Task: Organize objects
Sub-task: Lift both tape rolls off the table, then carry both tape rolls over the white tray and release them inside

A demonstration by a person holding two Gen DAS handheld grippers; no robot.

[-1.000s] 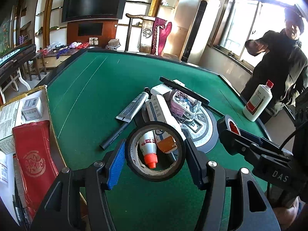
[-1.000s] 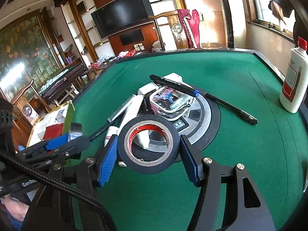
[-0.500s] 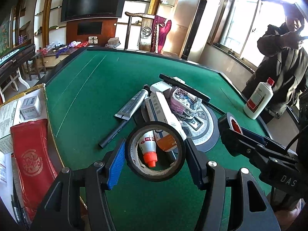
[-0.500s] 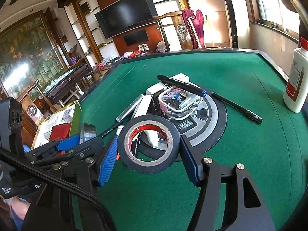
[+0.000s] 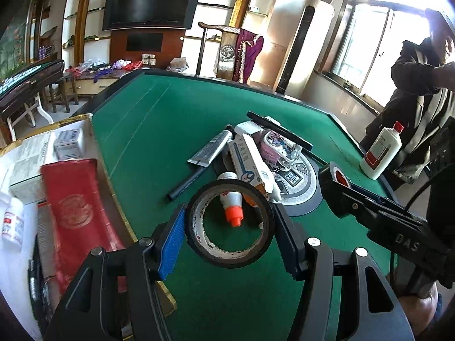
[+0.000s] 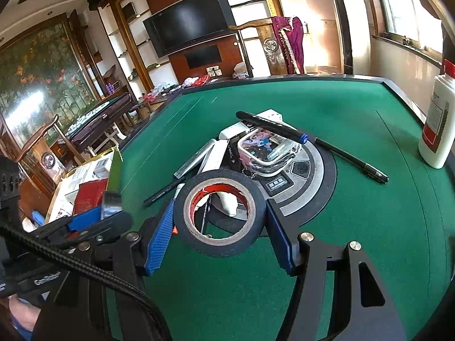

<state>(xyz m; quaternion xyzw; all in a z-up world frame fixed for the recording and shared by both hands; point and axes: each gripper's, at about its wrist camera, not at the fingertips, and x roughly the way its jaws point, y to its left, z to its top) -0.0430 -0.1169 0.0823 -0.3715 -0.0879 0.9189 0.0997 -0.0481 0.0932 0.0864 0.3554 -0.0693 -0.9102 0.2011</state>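
My left gripper (image 5: pixel 229 234) is shut on a thin black tape roll (image 5: pixel 199 244), its blue pads pressing the rim from both sides above the green felt. My right gripper (image 6: pixel 220 227) is shut on a thicker black tape roll with a red core (image 6: pixel 256 199), which also shows at the right of the left wrist view (image 5: pixel 337 174). Beyond both rolls lies a pile on the table's round grey centre disc (image 6: pixel 315 176): a clear box with a pink picture (image 6: pixel 267 147), a black marker (image 6: pixel 270 125), flat tubes and an orange-capped white tube (image 5: pixel 231 201).
An open gold-edged box (image 5: pixel 119 213) at the left edge holds a red packet (image 5: pixel 72 199) and small white boxes. A white bottle with a red cap (image 5: pixel 382 152) stands at the right edge, a black pen (image 6: pixel 352 159) lies near it, and a person (image 5: pixel 421 91) stands behind.
My left gripper has carried its tape roll a little toward the box on the left, which now fills more of its view. The right gripper has kept still. The person behind raised an arm.
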